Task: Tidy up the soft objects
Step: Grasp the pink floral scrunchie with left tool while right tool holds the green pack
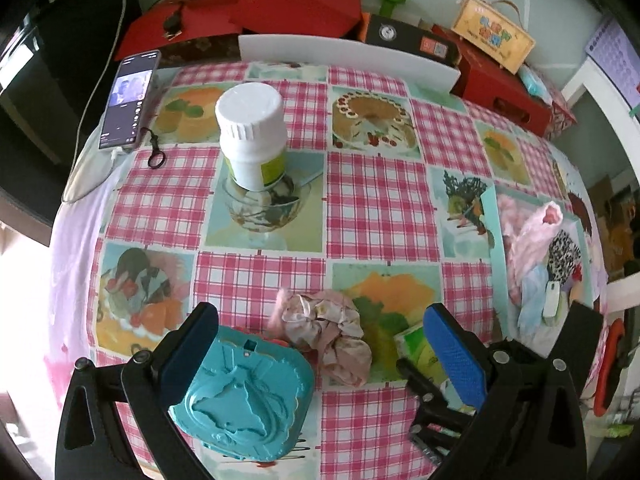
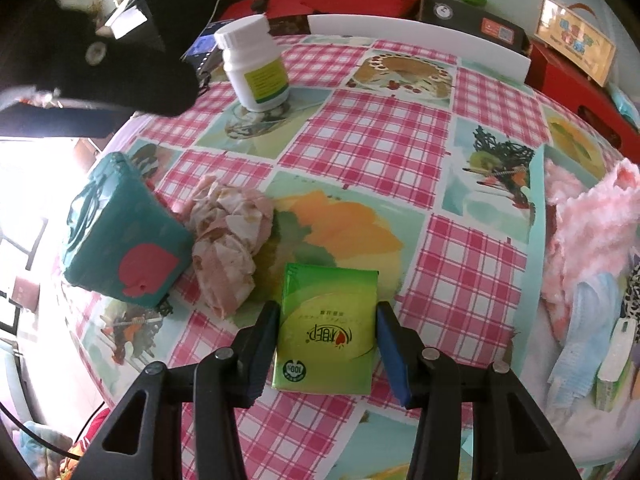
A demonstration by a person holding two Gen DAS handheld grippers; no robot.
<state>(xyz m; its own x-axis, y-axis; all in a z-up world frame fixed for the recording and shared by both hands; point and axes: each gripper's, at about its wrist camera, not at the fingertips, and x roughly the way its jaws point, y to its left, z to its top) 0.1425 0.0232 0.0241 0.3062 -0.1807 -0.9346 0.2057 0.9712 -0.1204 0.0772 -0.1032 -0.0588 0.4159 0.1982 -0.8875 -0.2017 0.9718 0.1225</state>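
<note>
A crumpled pink floral cloth (image 1: 328,332) lies on the checked tablecloth, also in the right wrist view (image 2: 228,240). A green tissue pack (image 2: 328,328) lies between the fingers of my right gripper (image 2: 326,354), which closely flank its sides; it also shows in the left wrist view (image 1: 420,350). My left gripper (image 1: 320,360) is open above a teal embossed box (image 1: 248,396), which also shows in the right wrist view (image 2: 120,232). A light teal tray (image 1: 494,240) at the right holds fluffy pink cloth (image 2: 592,220), a face mask and other soft items.
A white pill bottle (image 1: 252,136) stands mid-table. A phone (image 1: 128,100) lies at the far left. Red boxes (image 1: 504,88), a black box and a wooden sign line the back edge behind a white board (image 1: 348,52).
</note>
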